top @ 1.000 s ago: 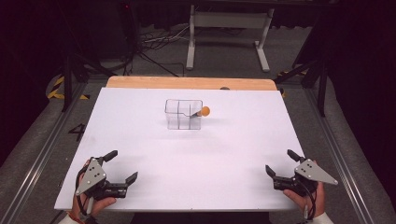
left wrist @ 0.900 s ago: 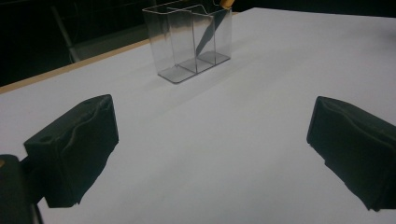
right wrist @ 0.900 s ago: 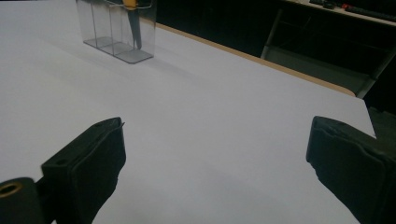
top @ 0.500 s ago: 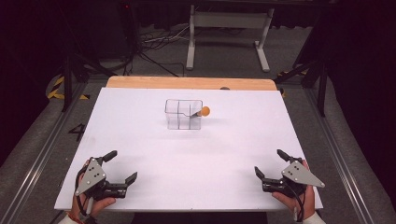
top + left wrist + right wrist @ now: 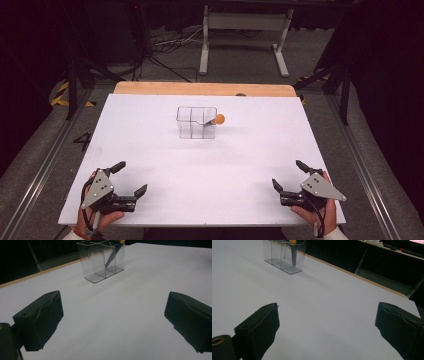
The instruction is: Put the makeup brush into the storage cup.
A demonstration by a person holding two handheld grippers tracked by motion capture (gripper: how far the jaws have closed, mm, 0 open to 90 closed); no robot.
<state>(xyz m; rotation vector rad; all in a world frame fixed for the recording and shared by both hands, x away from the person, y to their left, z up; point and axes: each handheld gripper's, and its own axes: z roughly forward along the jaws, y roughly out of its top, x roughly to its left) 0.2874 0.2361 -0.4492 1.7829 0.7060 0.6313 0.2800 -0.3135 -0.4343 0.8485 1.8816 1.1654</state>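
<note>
Holder: clear plastic holder (image 5: 196, 122) with compartments side by side, standing upright on the table (image 5: 150, 150), well ahead of both grippers and roughly midway between them.
Tool in it: a dark blade or shaft with an orange handle (image 5: 219, 119) leans in the holder's right end compartment, handle up and poking over the rim towards the right gripper's side; what kind of tool it is cannot be told.
Left gripper (image 5: 129, 179): near table edge, jaws spread wide, nothing between them; the holder lies ahead and to its right.
Right gripper (image 5: 287, 175): near table edge, jaws also wide and empty; the holder lies ahead and to its left.
Handling, holder: likely light, stiff and slick; thin walls could slip between the pads or tip if pushed high. Best steadied low, across a wall near the base.
Handling, tool: probably light and rigid; the orange handle is the obvious place to pinch, since it stands clear of the rim. The lower end may be sharp, so lift straight along its lean.
Look: see-through walls, flat base (image 5: 103, 275), faint shadows.
</note>
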